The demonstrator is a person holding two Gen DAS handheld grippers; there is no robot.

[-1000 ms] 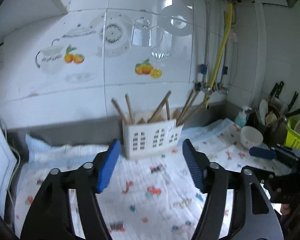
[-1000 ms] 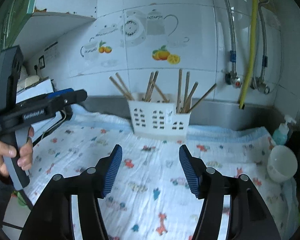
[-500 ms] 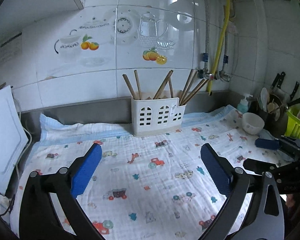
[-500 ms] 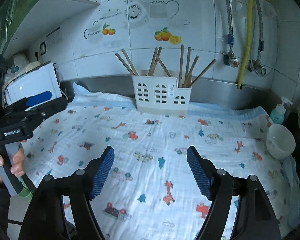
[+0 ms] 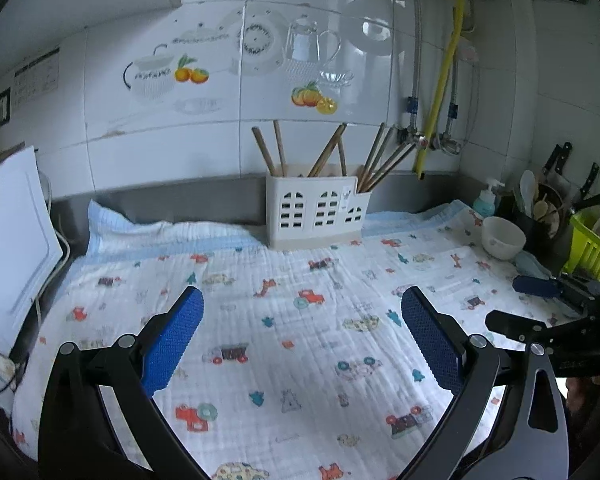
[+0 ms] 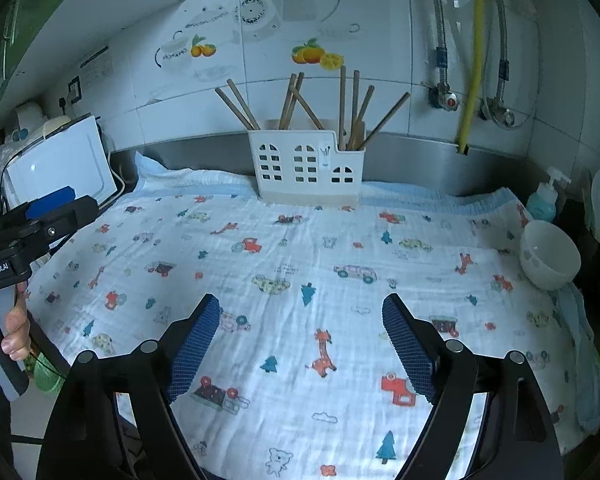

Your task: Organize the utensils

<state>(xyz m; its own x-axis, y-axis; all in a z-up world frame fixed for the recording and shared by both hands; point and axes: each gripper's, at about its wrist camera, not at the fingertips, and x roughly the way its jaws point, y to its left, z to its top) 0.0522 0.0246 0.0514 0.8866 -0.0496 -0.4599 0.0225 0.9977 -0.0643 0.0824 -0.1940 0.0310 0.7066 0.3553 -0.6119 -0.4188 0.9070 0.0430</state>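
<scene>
A white utensil holder (image 5: pixel 318 212) with arched cut-outs stands at the back of the counter against the tiled wall. Several wooden chopsticks (image 5: pixel 328 148) lean out of its compartments. The right wrist view shows the same holder (image 6: pixel 306 168) and chopsticks (image 6: pixel 238 104). My left gripper (image 5: pixel 301 294) hangs wide open over the printed cloth (image 5: pixel 300 360), well short of the holder and holding nothing. My right gripper (image 6: pixel 301 300) has its jaws still opening, with only cloth between them. A hand (image 6: pixel 14 328) holds the left gripper's handle at the left edge of that view.
A white bowl (image 6: pixel 550 256) and a blue soap bottle (image 6: pixel 542 200) sit at the right. Behind them are knives and spoons (image 5: pixel 548 200) and a green basket (image 5: pixel 588 248). A white board (image 5: pixel 12 248) leans at the left edge.
Both grippers' jaws have spread wider. Both have drawn back and sunk, so the holder looks farther off and more cloth shows.
</scene>
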